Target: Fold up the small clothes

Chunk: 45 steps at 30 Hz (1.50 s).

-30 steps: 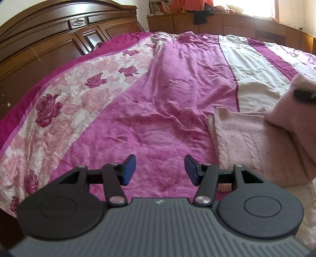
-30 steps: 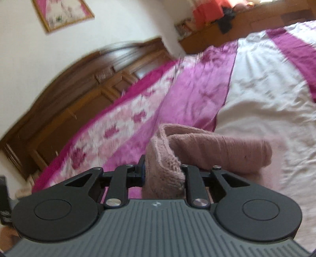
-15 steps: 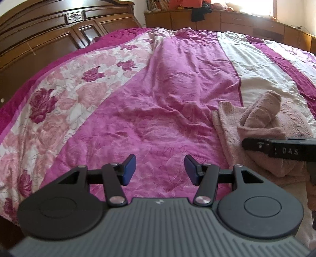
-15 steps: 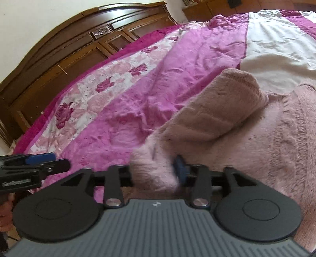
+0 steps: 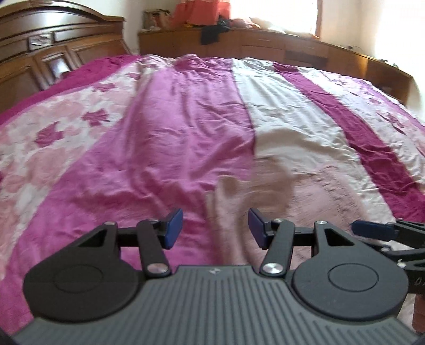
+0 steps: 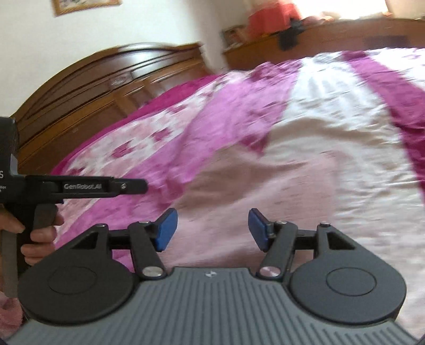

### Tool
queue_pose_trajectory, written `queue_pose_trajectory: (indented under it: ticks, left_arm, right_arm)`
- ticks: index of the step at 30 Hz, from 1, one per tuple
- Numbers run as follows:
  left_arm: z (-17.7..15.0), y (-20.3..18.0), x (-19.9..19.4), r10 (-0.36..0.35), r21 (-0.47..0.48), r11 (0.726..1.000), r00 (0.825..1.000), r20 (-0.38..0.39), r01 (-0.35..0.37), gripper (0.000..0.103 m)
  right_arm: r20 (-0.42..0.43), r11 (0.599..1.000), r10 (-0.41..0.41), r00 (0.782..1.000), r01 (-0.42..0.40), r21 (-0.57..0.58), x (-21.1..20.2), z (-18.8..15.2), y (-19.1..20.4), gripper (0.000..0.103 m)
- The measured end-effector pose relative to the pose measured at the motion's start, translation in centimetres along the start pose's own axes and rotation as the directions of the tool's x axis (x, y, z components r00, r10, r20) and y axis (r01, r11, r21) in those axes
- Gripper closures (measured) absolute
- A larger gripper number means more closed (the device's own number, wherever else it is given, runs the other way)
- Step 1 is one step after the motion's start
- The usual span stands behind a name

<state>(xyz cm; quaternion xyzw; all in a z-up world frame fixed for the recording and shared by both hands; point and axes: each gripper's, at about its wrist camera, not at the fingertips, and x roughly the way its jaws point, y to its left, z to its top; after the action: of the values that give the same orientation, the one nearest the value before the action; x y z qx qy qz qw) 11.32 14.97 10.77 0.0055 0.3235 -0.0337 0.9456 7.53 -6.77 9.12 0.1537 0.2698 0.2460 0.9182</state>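
A pale pink knit garment [image 5: 313,193] lies on the bedspread, blurred by motion, with a rumpled fold on its left side. My left gripper [image 5: 215,228] hovers open just above the garment's near left edge, nothing between its blue pads [image 5: 174,228]. At the right edge of that view the right gripper [image 5: 382,230] shows side-on. In the right wrist view my right gripper [image 6: 211,229] is open and empty over the pink garment [image 6: 228,196]. The left gripper [image 6: 87,187] reaches in from the left, held by a hand [image 6: 39,234].
The bed carries a magenta, rose-print and cream striped bedspread [image 5: 164,148]. A dark wooden headboard [image 5: 50,53] rises at the left. A low wooden cabinet [image 5: 265,45] with clothes piled on it runs along the far side. A framed picture [image 6: 85,4] hangs on the wall.
My right gripper has let go of the pink knit and opened; the garment now lies on the bed. My left gripper has swung right, over the garment's left edge.
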Motion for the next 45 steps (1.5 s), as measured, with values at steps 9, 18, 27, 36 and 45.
queue_pose_trajectory:
  ticks: [9,18,27,36,45]
  left_arm:
    - [0.8,-1.5,6.2,-0.07,-0.005,0.998,0.995,-0.07,0.07,0.047]
    - [0.0,-0.7,11.5,-0.147,-0.154,0.98,0.982,-0.12,0.128,0.061]
    - [-0.2,1.5,9.9,-0.059,-0.149,0.988,0.997,-0.049,0.052,0.09]
    - [-1.0,1.6,9.3,-0.076,-0.125,0.99,0.993,-0.088,0.065,0.082]
    - [-2.5,1.1,3.7,-0.17,-0.13,0.979,0.981,-0.091,0.158,0.057]
  right_arm:
    - [0.035,0.984,-0.135,0.99,0.13,0.122,-1.3,-0.4,-5.4,0.036]
    - [0.007,0.971,-0.179,0.984,0.175,0.16,0.3,-2.2,-6.9,0.031]
    - [0.007,0.991,-0.105,0.994,0.104,0.087,1.4,-2.9,-4.4,0.03]
    - [-0.011,0.988,-0.151,0.989,0.151,0.032,1.9,-3.3,-3.2,0.029]
    - [-0.032,0.983,-0.149,0.988,0.152,0.1,0.5,-3.7,-3.8,0.029]
